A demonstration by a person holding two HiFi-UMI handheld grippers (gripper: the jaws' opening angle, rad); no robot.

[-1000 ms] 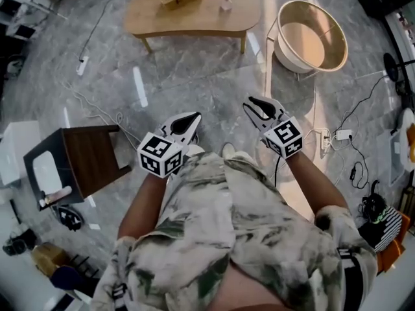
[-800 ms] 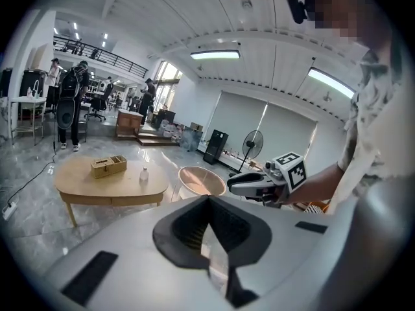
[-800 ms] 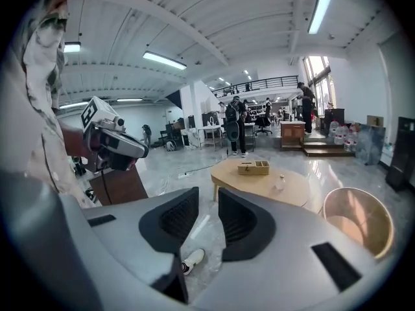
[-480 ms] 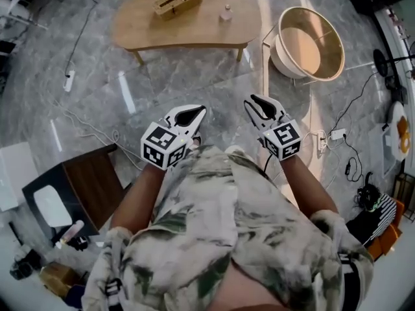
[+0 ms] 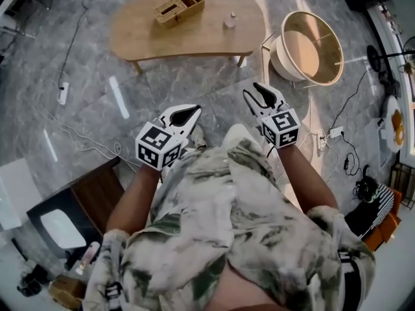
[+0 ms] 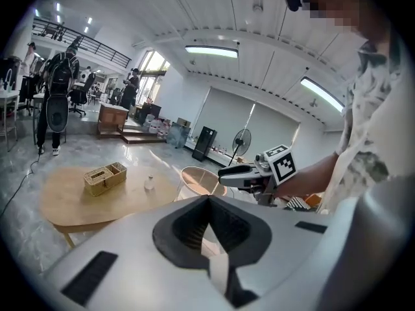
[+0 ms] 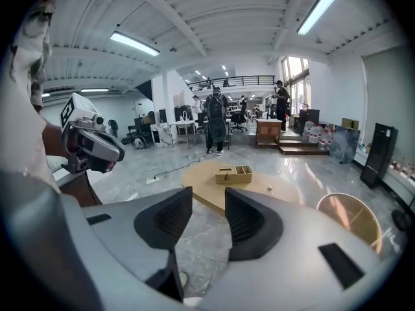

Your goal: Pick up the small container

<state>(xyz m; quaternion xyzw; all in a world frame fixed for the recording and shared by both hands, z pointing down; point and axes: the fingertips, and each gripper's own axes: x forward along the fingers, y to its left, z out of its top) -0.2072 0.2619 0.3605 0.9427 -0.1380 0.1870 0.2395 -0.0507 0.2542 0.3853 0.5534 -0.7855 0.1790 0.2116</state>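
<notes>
The small container, a little pale bottle, stands on the low wooden table, far ahead of both grippers. It also shows in the left gripper view and as a speck in the right gripper view. My left gripper is held in front of the person's body with its jaws shut and nothing in them. My right gripper is level with it, and its jaws are opening with a gap and nothing between them.
A woven two-part basket sits on the table left of the container. A round wooden tub chair stands to the table's right. A dark side table is at lower left. Cables and power strips lie on the marble floor.
The right gripper's jaws have spread apart. The view has shifted, so the wooden table sits slightly nearer and the dark side table has slid toward the lower left.
</notes>
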